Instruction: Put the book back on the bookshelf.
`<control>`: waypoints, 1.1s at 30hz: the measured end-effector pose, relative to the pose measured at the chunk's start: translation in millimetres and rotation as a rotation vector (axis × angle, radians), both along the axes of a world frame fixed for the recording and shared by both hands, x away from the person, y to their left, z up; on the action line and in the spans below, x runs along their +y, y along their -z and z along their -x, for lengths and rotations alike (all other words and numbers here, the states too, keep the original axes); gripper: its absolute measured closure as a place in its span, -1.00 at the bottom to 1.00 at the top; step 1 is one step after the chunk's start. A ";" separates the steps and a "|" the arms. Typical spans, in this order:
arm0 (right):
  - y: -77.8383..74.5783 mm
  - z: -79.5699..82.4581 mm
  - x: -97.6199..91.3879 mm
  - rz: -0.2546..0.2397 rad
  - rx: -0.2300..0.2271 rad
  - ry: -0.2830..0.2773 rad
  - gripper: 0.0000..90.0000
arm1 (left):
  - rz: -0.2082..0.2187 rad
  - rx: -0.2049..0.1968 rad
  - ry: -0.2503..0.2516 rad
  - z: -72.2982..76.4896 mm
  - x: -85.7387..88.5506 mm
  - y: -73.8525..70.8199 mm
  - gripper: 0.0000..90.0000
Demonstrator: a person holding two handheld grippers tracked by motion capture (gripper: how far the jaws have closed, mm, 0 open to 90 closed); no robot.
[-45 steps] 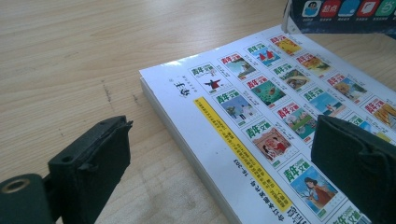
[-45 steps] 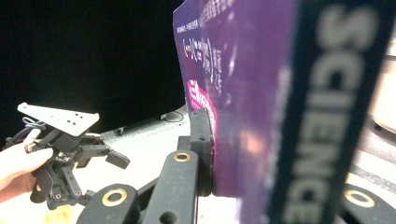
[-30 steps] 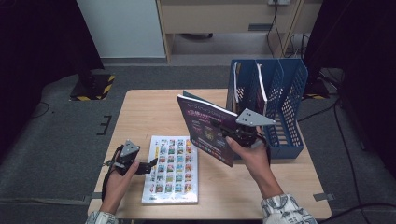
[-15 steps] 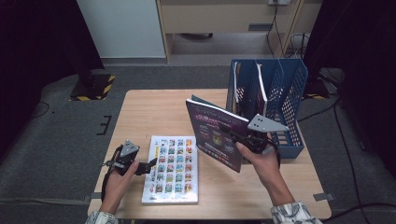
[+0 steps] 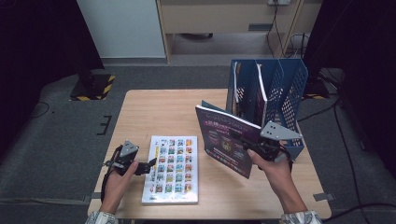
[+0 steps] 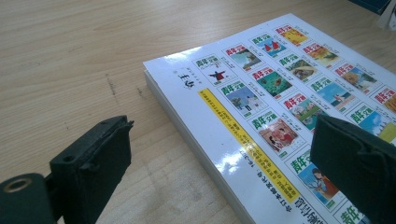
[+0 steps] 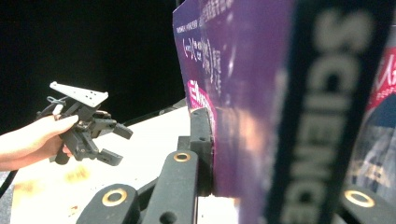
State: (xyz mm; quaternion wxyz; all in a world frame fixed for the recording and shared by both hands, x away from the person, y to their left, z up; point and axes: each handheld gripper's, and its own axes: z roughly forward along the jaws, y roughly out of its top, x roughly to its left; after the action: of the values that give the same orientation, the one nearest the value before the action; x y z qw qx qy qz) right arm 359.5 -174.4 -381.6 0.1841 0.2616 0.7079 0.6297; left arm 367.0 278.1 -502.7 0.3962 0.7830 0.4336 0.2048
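Carrying a purple magazine (image 5: 226,140) upright above the table (image 5: 154,112), just beside the blue file rack (image 5: 280,93), the right gripper (image 5: 252,145) is clamped on its lower edge; the left gripper (image 5: 148,166) rests with jaws wide at the edge of a white picture book (image 5: 172,169) lying flat. Judged risk: the thin magazine, pinched at one edge, may sag or swing and catch a rack divider instead of entering a slot. A loosened grip would let it fall onto the table.
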 end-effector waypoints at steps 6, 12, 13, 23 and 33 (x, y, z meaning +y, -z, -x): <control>0.6 7.2 -12.1 0.000 -0.002 0.007 0.87 | -0.002 -0.001 -0.002 0.0 0.8 0.3 -0.90; -1.9 15.8 -22.6 0.001 -0.010 0.011 0.87 | -0.005 -0.002 -0.003 0.4 0.8 0.3 -0.90; -2.2 16.7 -24.3 -0.002 -0.010 0.011 0.87 | -0.006 -0.002 -0.003 0.5 0.8 0.3 -0.90; 0.3 28.7 -44.0 -0.012 0.001 0.032 0.87 | -0.008 -0.006 -0.005 0.8 1.1 0.2 -0.90; 1.2 41.1 -63.3 -0.011 0.004 0.057 0.87 | -0.013 -0.004 -0.006 0.7 0.1 0.6 -0.90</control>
State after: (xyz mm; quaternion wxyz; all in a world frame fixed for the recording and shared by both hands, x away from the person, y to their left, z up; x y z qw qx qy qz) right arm 318.3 -237.6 -382.8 0.1992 0.2840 0.6969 0.6277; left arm 366.4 278.2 -503.3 0.3913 0.7840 0.4336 0.2103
